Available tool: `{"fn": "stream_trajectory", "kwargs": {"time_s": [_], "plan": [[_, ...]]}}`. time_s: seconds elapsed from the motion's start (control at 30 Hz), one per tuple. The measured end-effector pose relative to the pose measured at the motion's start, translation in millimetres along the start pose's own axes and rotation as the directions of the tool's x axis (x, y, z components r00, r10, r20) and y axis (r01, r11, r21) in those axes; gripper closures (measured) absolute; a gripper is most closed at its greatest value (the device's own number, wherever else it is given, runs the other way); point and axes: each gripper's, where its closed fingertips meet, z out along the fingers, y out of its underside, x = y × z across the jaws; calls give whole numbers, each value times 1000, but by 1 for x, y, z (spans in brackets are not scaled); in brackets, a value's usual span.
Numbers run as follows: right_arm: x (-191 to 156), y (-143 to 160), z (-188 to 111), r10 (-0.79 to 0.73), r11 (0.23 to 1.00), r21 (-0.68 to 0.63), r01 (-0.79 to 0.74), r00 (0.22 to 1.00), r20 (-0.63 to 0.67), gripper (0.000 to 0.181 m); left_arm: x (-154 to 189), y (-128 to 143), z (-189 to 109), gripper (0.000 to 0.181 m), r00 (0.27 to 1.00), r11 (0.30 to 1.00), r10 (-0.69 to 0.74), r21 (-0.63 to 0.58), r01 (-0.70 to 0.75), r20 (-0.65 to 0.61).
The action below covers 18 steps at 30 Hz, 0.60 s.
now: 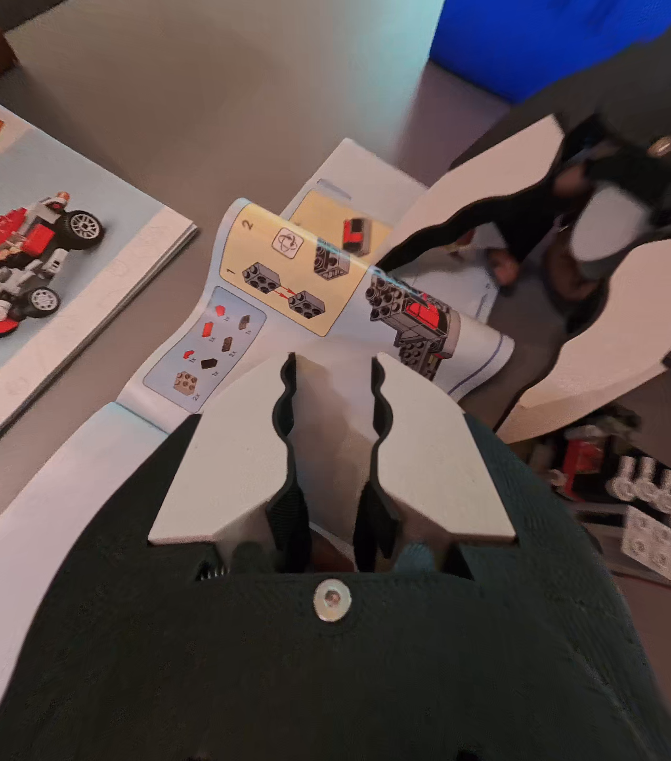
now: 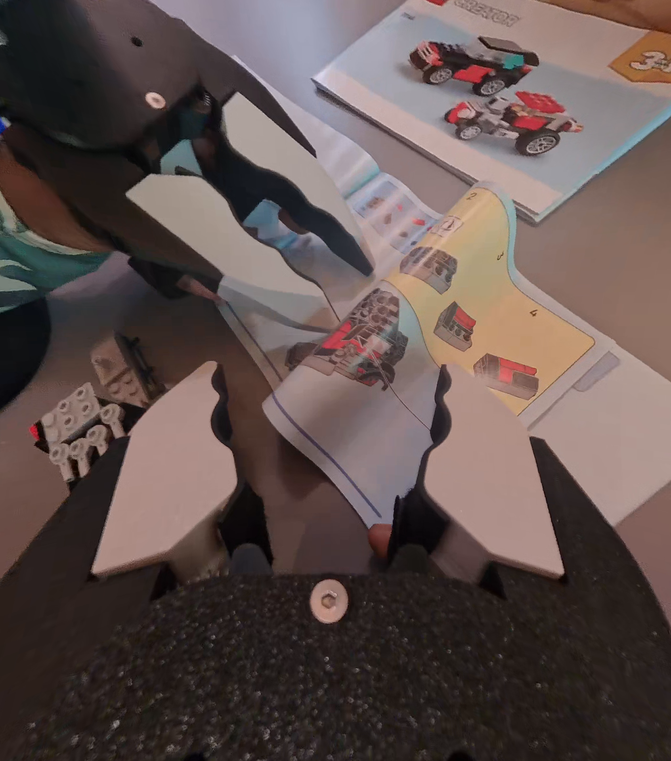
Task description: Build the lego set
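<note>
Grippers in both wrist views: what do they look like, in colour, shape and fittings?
Both match. The left gripper and right gripper each have a rough-textured black body with a silver hex screw at its centre, and two pale grey, flat-faced fingers lined with wavy black inner pads. Behind the left one shows a teal-and-white camouflage-patterned sleeve.

An open instruction booklet [image 2: 469, 313] lies on the bench [image 2: 634, 255], one page [image 2: 350, 432] curling up from it between the two claws. In the right wrist view, the right claw [image 2: 329, 412] reaches in from the near side with the page's corner between its fingers, and the left claw [image 2: 325, 263] comes in from the far left. A closed booklet [image 2: 510, 103] lies beyond the open one, apart from it. A partly built lego assembly [image 2: 78, 428] sits on the bench just left of the right claw.
</note>
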Motion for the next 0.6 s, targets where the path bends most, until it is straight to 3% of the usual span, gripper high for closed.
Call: {"fn": "stream_trajectory", "kwargs": {"time_s": [0.17,0.3,0.5,0.6], "plan": [[-16,-7,4,3,999,48,-8,994,109,82,13,-30,-27,120,951,959,-177,174,225,-252],[-31,-16,7,-77,994,86,64,985,153,79,12,-33,-32,102,969,966,-157,175,191,-193],[-41,-24,11,-123,990,97,107,977,176,77,16,-41,-44,101,990,974,-71,205,96,-125],[-42,-29,9,-119,988,123,97,975,187,78,22,-44,-65,102,992,970,69,241,-41,-107]]}}
